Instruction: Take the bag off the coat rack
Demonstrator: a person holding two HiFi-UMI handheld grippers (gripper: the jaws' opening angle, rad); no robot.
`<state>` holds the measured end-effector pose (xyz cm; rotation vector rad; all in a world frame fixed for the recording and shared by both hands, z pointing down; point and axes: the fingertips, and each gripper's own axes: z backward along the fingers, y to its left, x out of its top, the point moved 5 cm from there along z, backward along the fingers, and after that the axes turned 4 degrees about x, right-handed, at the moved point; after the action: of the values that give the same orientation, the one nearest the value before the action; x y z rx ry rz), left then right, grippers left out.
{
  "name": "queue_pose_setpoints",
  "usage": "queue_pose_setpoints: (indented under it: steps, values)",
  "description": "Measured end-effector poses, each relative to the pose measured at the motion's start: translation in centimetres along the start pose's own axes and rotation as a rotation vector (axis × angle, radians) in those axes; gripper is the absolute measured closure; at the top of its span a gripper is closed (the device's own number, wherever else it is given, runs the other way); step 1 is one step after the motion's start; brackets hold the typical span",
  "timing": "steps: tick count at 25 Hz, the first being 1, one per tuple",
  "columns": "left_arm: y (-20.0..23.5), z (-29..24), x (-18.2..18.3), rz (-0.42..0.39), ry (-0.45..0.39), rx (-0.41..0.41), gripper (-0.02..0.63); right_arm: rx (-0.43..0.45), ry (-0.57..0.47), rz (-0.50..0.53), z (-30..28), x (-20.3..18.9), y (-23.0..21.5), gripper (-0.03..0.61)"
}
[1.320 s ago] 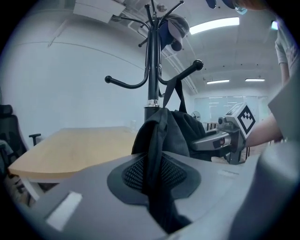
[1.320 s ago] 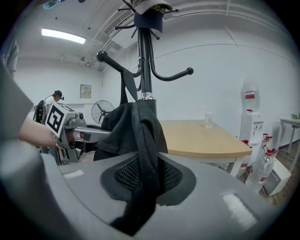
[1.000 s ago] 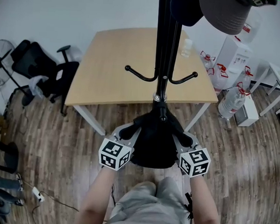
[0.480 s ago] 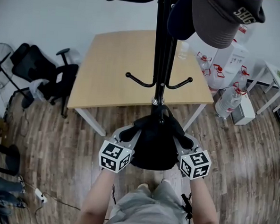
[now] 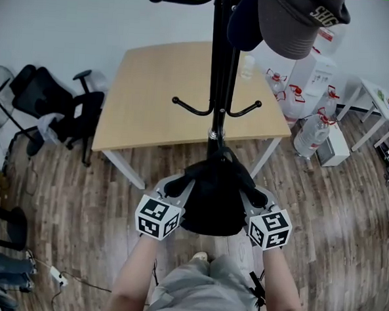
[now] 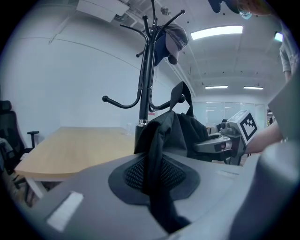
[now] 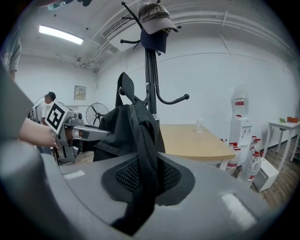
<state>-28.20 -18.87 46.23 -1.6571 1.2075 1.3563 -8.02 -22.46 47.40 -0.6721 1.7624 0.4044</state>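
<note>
A black bag hangs between my two grippers in front of the black coat rack. My left gripper is shut on the bag's left side, its strap pinched between the jaws. My right gripper is shut on the right side, with black strap between its jaws. The bag's top loop stands up beside a lower hook; I cannot tell whether it still rests on a hook. Each gripper view shows the other gripper across the bag.
A grey cap and a dark one hang high on the rack. Behind the rack stands a wooden table with a small bottle. An office chair is at left; water jugs and a dispenser at right.
The head view has tipped up a little, so more of the rack's top and the caps shows. Both grippers and the bag keep nearly the same place and the same grips.
</note>
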Motion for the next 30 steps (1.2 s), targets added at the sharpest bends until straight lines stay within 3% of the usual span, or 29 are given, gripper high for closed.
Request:
queue_pose_setpoints:
  steps: [20,30]
  values:
    - [-4.0,4.7,1.7,-0.009,-0.046,0.033,0.552,0.001,-0.034,0.030,5.3,1.3,2.9,0.523]
    - [-7.8,4.4,3.4,-0.036,-0.067,-0.035,0.554,-0.080,-0.055,0.034,10.1,1.6,2.2,0.525]
